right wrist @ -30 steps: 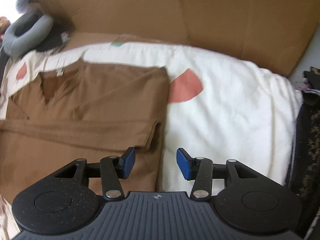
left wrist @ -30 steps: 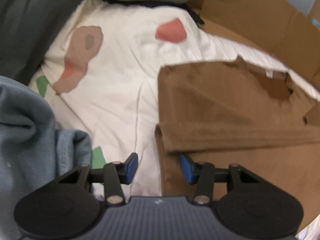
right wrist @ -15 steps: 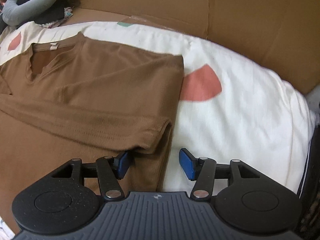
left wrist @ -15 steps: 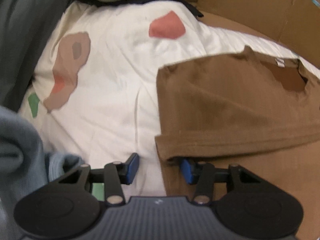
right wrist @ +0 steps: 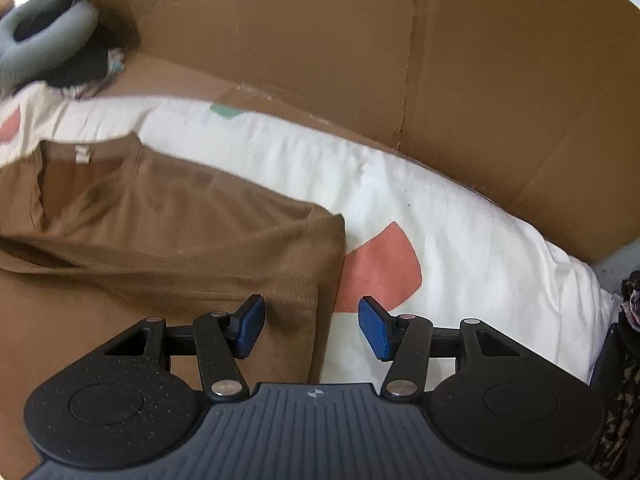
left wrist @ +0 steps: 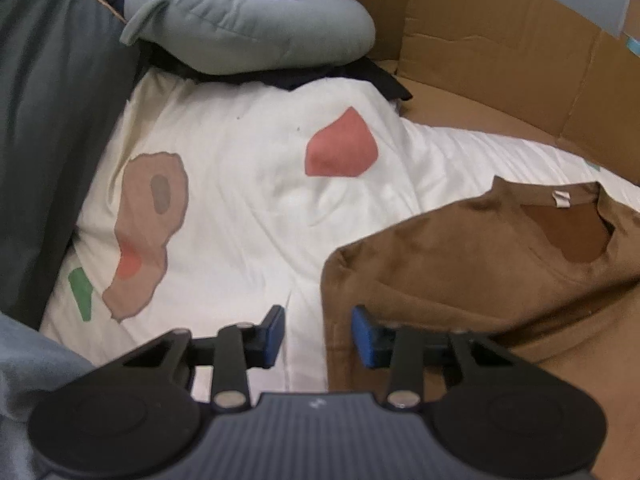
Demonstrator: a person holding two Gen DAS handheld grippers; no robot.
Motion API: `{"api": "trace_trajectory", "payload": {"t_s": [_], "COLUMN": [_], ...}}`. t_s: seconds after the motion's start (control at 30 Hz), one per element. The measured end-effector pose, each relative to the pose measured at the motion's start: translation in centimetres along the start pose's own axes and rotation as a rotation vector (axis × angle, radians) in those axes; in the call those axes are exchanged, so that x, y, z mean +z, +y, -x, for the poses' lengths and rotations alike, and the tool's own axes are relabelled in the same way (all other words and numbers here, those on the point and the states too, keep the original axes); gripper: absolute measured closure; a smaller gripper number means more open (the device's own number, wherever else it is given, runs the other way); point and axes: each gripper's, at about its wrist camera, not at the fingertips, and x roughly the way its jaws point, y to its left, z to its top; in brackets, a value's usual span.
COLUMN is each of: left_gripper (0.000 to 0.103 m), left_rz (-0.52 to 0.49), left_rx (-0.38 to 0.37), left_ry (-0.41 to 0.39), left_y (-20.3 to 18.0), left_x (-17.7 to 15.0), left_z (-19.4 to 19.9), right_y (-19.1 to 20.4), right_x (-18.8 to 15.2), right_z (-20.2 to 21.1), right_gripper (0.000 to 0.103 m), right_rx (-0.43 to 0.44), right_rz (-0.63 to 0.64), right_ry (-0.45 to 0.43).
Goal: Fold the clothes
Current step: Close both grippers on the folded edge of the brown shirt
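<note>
Both side edges of brown shirt [left wrist: 460, 264] now lifted off white quilt [left wrist: 248, 200].

I find the shirt [left wrist: 460, 264] lying on the quilt [left wrist: 248, 184], collar toward the cardboard wall [right wrist: 400, 60] behind it. My left gripper [left wrist: 318, 334] straddles its left edge; my right gripper [right wrist: 310, 326] straddles its right edge. A cushion [left wrist: 248, 28] lies beyond the quilt's far left corner.
</note>
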Motion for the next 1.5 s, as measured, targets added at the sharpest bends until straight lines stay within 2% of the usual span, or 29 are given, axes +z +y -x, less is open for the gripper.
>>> {"api": "trace_trajectory", "payload": {"t_s": [0.27, 0.37, 0.47, 0.53, 0.6, 0.87, 0.9, 0.93, 0.97, 1.0, 1.3, 1.5], "left_gripper": [0.065, 0.072, 0.081, 0.081, 0.081, 0.081, 0.083, 0.092, 0.093, 0.093, 0.097, 0.097], "left_rz": [0.022, 0.025, 0.011, 0.008, 0.015, 0.067, 0.069, 0.071, 0.073, 0.066, 0.062, 0.044], "left_rx": [-0.047, -0.046, -0.039, -0.036, -0.041, -0.055, -0.056, -0.056, -0.057, -0.05, -0.036, -0.034], "left_ry": [0.02, 0.023, 0.011, 0.002, 0.003, 0.021, 0.021, 0.021, 0.021, 0.016, -0.022, -0.088], "left_y": [0.3, 0.1, -0.3, -0.4, -0.4, -0.3, -0.3, -0.3, -0.3, -0.4, -0.1, -0.2], "left_x": [-2.0, -2.5, -2.7, -2.6, -2.5, -2.3, -2.4, -2.4, -2.5, -2.6, -2.1, -1.4], "left_z": [-0.1, -0.4, -0.4, -0.4, -0.6, -1.7, -1.7, -1.7, -1.8, -1.6, 0.9, 3.4], "right_y": [0.0, 0.3, 0.7, 1.1, 1.2, 0.7, 0.6, 0.6, 0.6, 0.7, 1.4, 1.0], "right_x": [-1.0, -1.0, -0.9, -0.8, -0.8, -0.6, -0.6, -0.6, -0.6, -0.6, -0.2, 0.2], "right_z": [0.5, 0.2, 0.1, 0.1, 0.2, 0.1, 0.1, 0.0, 0.0, 0.0, 2.3, 4.7], "right_gripper": [0.047, 0.056, 0.071, 0.073, 0.084, 0.085, 0.085, 0.085, 0.095, 0.099, 0.1, 0.1], "right_rx": [0.047, 0.05, 0.048, 0.04, 0.038, 0.033, 0.033, 0.033, 0.033, 0.028, -0.011, -0.026], "right_rz": [-0.001, 0.004, 0.017, 0.033, 0.041, 0.028, 0.024, 0.021, 0.017, 0.019, 0.063, 0.064], "right_ry": [-0.012, -0.022, -0.036, -0.044, -0.048, -0.05, -0.054, -0.058, -0.062, -0.064, -0.097, -0.129]}}
